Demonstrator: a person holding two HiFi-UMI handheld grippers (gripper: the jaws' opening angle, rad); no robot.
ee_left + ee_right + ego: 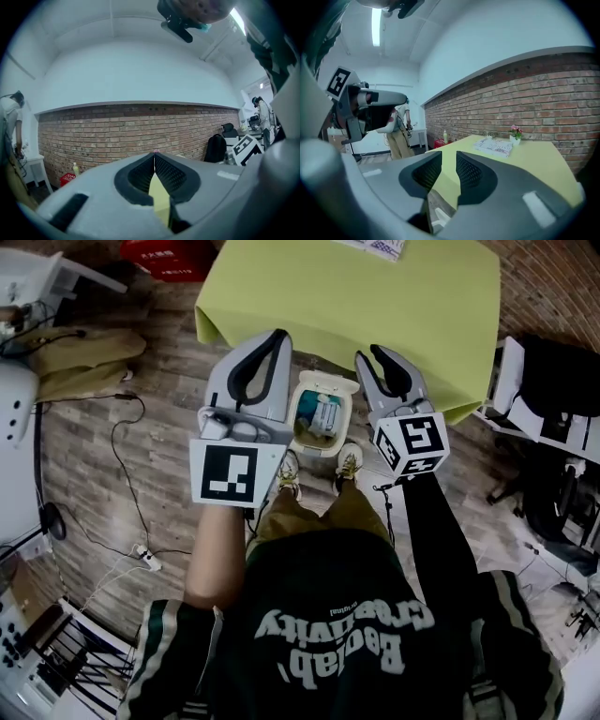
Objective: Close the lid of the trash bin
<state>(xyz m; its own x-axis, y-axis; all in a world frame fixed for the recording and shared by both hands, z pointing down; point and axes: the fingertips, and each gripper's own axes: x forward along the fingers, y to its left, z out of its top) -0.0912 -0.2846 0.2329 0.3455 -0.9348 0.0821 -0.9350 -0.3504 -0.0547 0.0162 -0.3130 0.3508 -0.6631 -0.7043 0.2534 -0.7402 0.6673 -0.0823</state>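
Observation:
In the head view a small white trash bin [322, 420] stands on the wooden floor just in front of the person's shoes. Its lid [327, 386] is flipped up at the far side and the inside shows pale rubbish. My left gripper [278, 335] hovers over the bin's left side with its jaws together and nothing in them; the tips also meet in the left gripper view [154, 154]. My right gripper [372, 354] hangs over the bin's right side. Its jaws stand apart with nothing between them [449, 155]. Neither gripper touches the bin.
A yellow-green table [375, 296] stands just beyond the bin, with a booklet [494, 146] and a small flower pot [515, 133] on it. A red crate [167, 256] sits at far left, cables [117, 460] trail on the floor at left, and black chairs [553, 390] stand at right.

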